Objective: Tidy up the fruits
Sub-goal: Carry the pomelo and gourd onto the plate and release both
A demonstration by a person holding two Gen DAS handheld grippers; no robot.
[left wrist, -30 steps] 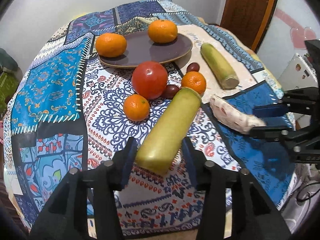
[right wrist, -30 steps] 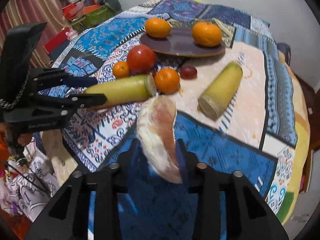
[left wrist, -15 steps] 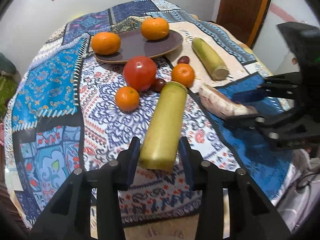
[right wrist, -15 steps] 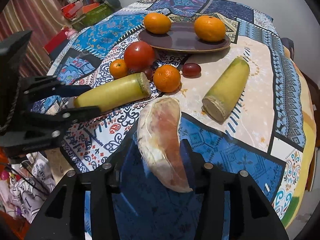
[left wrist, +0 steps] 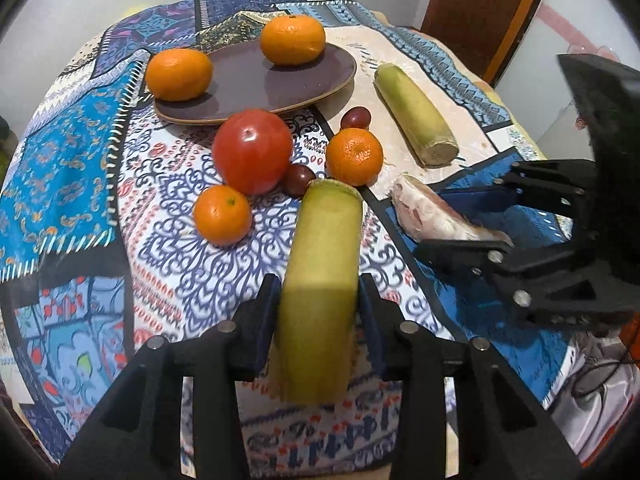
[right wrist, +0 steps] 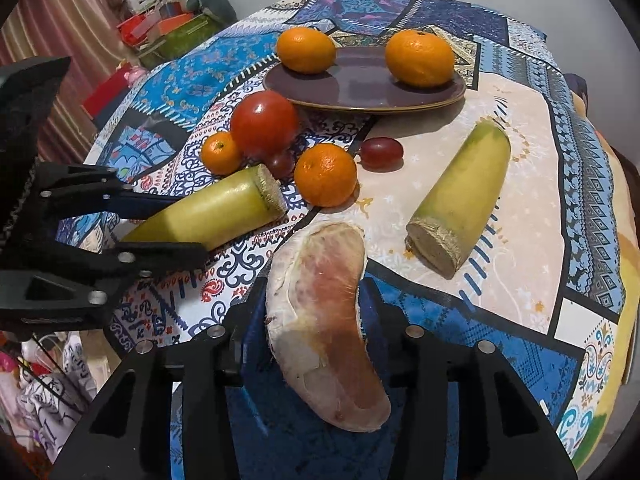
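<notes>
Two hand-held grippers have just been closing. The left hand-held gripper (left wrist: 318,292) has drawn in on the near end of a green cane piece (left wrist: 320,264), and its pads now press both sides. The right hand-held gripper (right wrist: 314,300) has narrowed a little more around a pomelo wedge (right wrist: 324,320) and pinches it across the middle. Both grips look settled, so I judge the lift toward the plate comes next.

The counter (left wrist: 80,152) is covered in a patchwork cloth. A dark plate (left wrist: 248,80) sits toward its far edge with an orange (left wrist: 178,74) on its left rim and a second orange (left wrist: 293,39) at its back.

The held cane piece lies near the near edge, smooth, yellow-green and fibrous at the cut end. A second cane piece (left wrist: 416,112) lies toward the right edge. The wedge, just right of the held cane, is pale and pithy with pink flesh.

At the centre sit a red tomato (left wrist: 252,150), two small oranges (left wrist: 354,156) (left wrist: 222,214) and two dark grapes (left wrist: 355,117) (left wrist: 298,179).
</notes>
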